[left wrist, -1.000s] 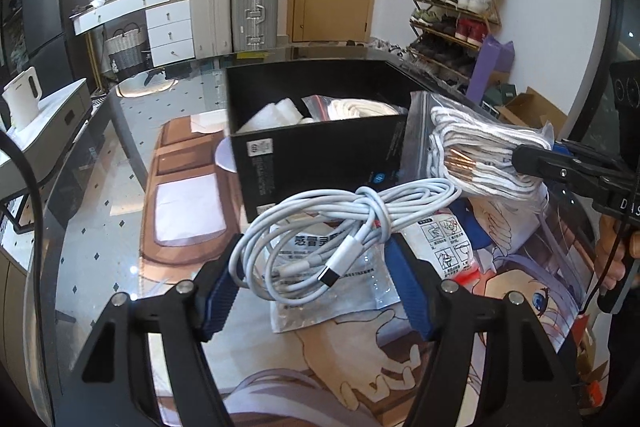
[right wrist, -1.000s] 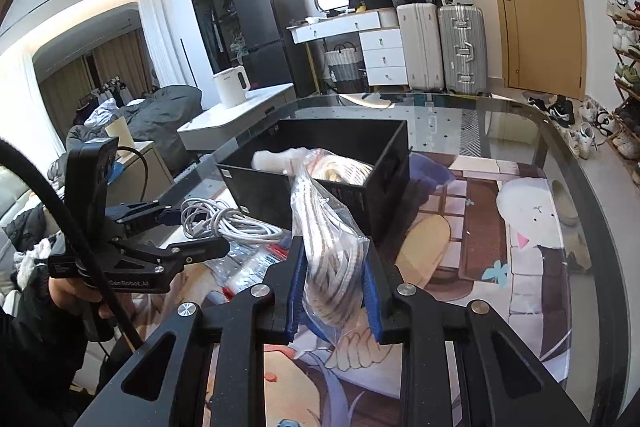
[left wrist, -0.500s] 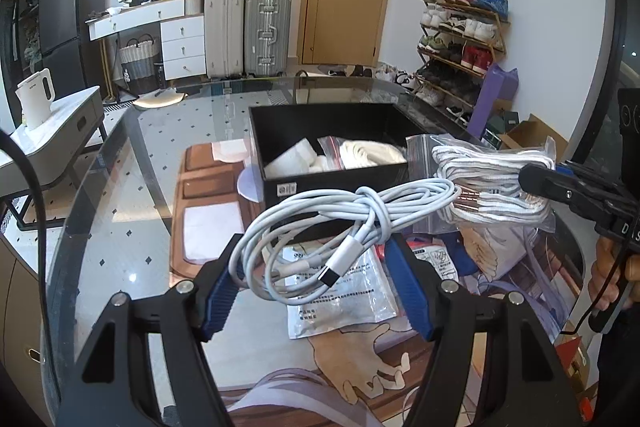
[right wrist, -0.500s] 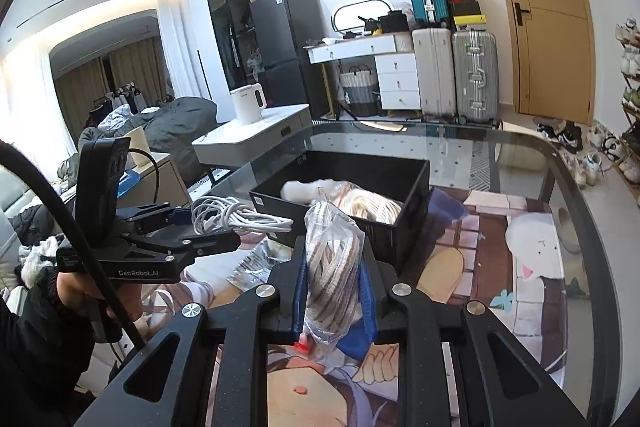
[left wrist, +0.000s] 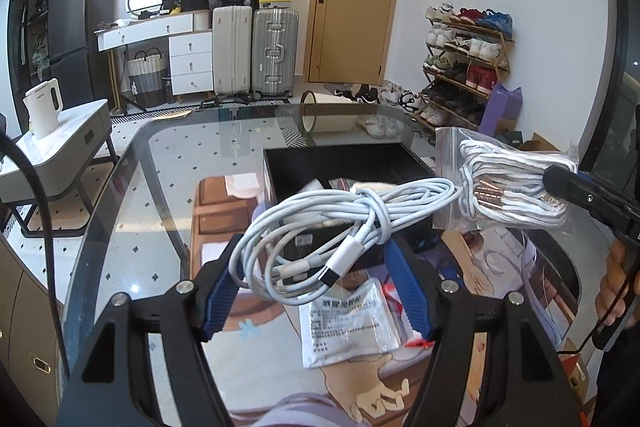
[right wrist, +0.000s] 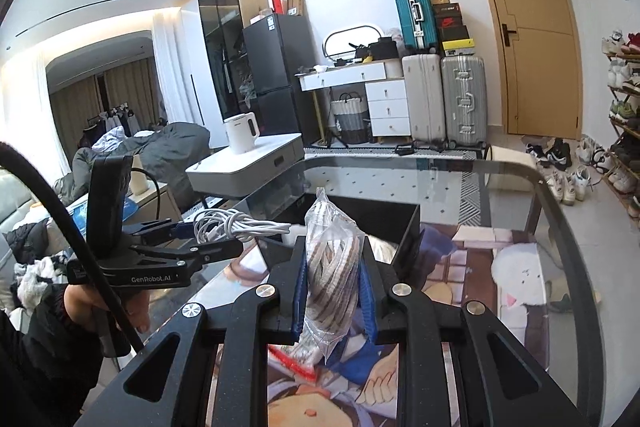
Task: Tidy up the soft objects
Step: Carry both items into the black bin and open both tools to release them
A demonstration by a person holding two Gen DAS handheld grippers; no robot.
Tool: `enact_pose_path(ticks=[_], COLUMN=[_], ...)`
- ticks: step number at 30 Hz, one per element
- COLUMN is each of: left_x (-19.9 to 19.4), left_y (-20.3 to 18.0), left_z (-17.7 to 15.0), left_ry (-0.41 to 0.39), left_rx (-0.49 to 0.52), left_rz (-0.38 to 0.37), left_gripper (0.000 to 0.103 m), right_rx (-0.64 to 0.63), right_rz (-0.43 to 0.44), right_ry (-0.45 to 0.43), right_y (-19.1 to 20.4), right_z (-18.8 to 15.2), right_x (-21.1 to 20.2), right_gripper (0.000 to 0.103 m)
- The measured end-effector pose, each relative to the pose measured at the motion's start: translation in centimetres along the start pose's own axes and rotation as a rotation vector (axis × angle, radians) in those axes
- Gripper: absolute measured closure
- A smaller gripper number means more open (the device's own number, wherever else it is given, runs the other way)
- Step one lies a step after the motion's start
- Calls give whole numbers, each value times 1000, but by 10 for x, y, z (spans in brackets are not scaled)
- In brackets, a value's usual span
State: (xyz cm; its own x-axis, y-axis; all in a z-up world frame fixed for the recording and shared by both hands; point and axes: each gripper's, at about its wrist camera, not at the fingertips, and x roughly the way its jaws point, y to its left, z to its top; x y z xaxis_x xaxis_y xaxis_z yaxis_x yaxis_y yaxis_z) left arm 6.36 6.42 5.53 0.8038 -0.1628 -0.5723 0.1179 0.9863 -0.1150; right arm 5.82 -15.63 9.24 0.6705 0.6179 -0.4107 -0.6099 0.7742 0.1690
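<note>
"GenRobot.AI" marks the left gripper (right wrist: 224, 233), clamping a coiled white USB cable (left wrist: 344, 231); the right gripper (right wrist: 331, 287) pinches a zip bag of cords (right wrist: 330, 263). Packet (left wrist: 352, 323) print unreadable.

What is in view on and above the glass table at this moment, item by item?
cable bundle: one, white, lifted above the table between the left pads.
zip bag of cords: one, clear with white cords, lifted, pinched at one end.
black box: one, on the table, holding white items.
printed packet: one, clear and white, flat on the table.
glass table: one, over a cartoon-print mat.
left tongs: closed on the cable bundle.
right tongs: closed on the zip bag.
</note>
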Motion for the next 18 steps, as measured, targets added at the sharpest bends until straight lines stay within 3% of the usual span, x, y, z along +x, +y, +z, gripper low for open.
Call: enact_pose_path(ticks=[18], left_x=[44], left_y=[2], left_z=[24], left_ry=[28], left_rx=[77], left_rz=[12], left_gripper=[34], right_rx=[23], right_rz=[-56], right_ry=[2], right_y=[-17], right_z=[42], right_x=[50], right_gripper=[81])
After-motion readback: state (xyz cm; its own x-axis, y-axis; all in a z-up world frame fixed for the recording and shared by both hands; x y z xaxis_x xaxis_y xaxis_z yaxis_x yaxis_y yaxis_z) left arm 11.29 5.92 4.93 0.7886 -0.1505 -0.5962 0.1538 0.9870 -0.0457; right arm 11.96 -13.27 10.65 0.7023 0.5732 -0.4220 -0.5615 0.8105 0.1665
